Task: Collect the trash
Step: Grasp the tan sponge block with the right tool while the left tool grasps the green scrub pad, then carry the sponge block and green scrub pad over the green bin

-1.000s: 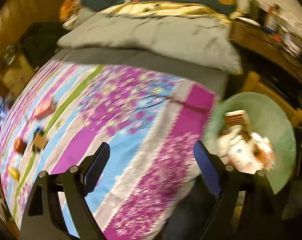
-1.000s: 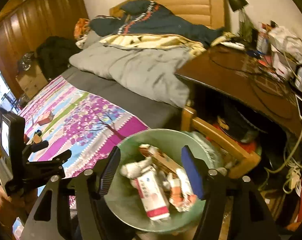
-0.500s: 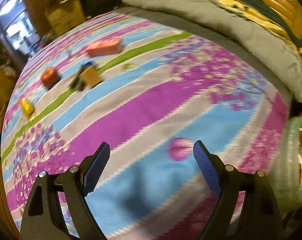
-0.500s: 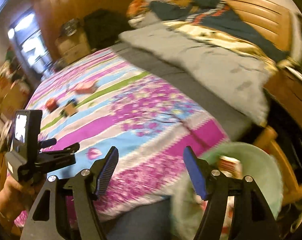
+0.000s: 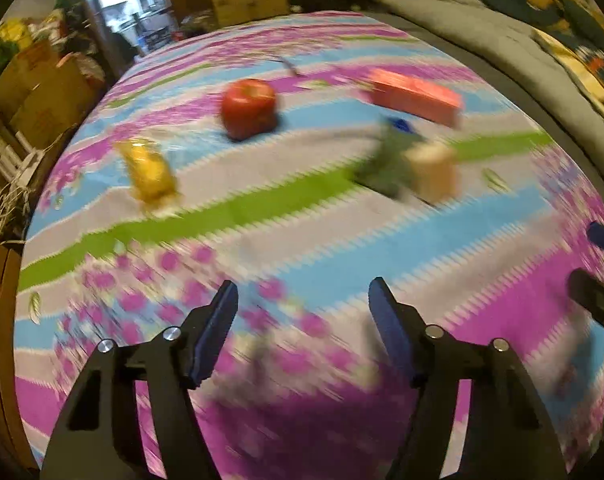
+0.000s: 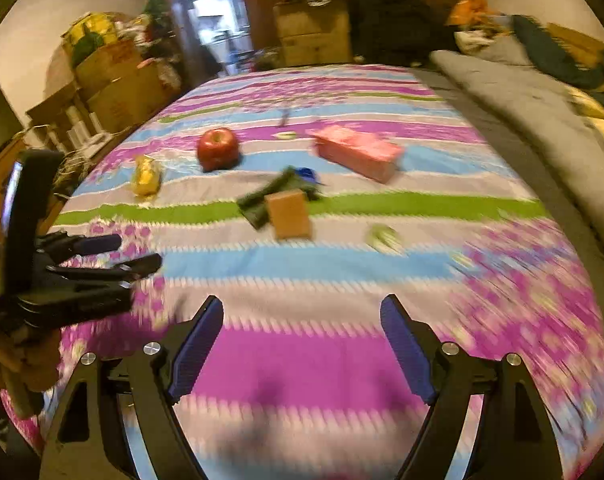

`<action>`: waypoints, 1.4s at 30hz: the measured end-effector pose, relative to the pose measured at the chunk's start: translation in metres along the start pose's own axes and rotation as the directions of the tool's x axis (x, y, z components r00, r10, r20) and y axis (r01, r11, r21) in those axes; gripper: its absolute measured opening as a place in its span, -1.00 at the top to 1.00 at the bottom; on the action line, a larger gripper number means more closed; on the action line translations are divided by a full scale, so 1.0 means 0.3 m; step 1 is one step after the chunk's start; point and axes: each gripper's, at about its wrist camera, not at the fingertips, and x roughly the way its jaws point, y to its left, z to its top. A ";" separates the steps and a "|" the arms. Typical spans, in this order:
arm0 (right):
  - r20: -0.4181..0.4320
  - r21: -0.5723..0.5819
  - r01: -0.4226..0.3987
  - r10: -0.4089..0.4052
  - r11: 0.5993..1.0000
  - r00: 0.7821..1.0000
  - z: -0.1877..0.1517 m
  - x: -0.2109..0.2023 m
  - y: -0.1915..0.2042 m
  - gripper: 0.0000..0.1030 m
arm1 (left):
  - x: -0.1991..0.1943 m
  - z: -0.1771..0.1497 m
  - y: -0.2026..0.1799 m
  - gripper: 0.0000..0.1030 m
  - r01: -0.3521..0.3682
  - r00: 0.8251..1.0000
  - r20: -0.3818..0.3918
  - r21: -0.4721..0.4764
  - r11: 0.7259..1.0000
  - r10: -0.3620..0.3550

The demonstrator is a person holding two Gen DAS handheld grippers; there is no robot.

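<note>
Left hand-held gripper [image 5: 302, 320] closing, right hand-held gripper [image 6: 302, 336] opening, both empty.

Home bedroom, cluttered: bed [image 6: 342, 280] under a striped floral sheet [image 6: 302, 360], grey quilt [image 6: 522, 92] and heaped bedding [image 6: 562, 60] at its far side, stacked cardboard boxes [image 6: 118, 80] along the wall, open doorway [image 6: 218, 20] beyond

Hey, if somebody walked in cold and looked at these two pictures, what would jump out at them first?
The loud purple, blue and green striped bedspread fills both views. On it, a red apple sits near the far middle, with a pink box to its right and a yellow wrapper to its left. Nearer, a small brown box lies against a dark green wrapper.
</note>
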 end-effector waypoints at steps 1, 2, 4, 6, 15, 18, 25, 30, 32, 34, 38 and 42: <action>-0.007 -0.011 0.002 -0.002 1.000 1.000 0.030 0.060 0.009 -0.58 | 0.016 0.019 0.040 -0.08 -0.002 1.000 -0.003 -0.016 1.000 0.002; -0.016 -0.018 -0.010 0.010 1.000 1.000 0.048 0.106 0.012 -0.58 | 0.039 0.043 0.085 -0.06 -0.001 1.000 -0.012 -0.035 0.999 0.001; -0.033 -0.033 -0.017 0.016 0.999 0.999 0.103 0.215 0.035 -0.58 | 0.064 0.078 0.138 -0.04 -0.003 1.000 -0.011 -0.059 0.998 0.002; -0.043 -0.055 -0.019 0.016 0.998 0.999 0.143 0.304 0.056 -0.57 | 0.074 0.108 0.164 -0.04 0.004 1.000 -0.001 -0.063 0.998 -0.004; -0.047 0.097 -0.027 0.031 0.995 0.998 0.073 0.283 -0.024 0.27 | 0.119 0.237 -0.050 -0.34 0.240 0.970 0.017 0.118 0.964 -0.243; 0.001 0.259 -0.086 0.089 0.962 0.996 -0.027 0.116 -0.101 0.26 | 0.183 0.260 -0.180 -0.37 0.219 0.972 0.034 0.227 0.949 -0.232; 0.002 0.395 -0.100 0.108 0.913 0.994 -0.227 -0.132 -0.197 0.26 | 0.339 0.269 -0.228 0.72 0.215 0.977 -0.054 0.244 0.946 -0.208; 0.035 0.414 -0.110 0.105 0.904 0.994 -0.280 -0.252 -0.194 0.27 | 0.115 0.192 -0.179 0.78 0.222 0.973 0.027 0.171 0.960 -0.230; 0.057 0.412 -0.124 0.110 0.903 0.992 -0.292 -0.320 -0.181 0.27 | 0.008 0.123 -0.184 0.78 0.241 0.967 0.036 0.177 0.954 -0.251; 0.076 0.392 -0.120 0.098 0.912 0.992 -0.301 -0.401 -0.159 0.27 | -0.080 0.061 -0.191 0.78 0.259 0.962 0.044 0.183 0.948 -0.271; 0.114 0.353 -0.110 0.074 0.929 0.991 -0.314 -0.552 -0.131 0.27 | -0.234 -0.052 -0.221 0.78 0.279 0.955 0.043 0.200 0.939 -0.293; 0.121 0.365 -0.084 0.043 0.927 0.992 -0.385 -0.717 -0.132 0.27 | -0.389 -0.149 -0.317 0.78 0.255 0.959 0.056 0.254 0.933 -0.277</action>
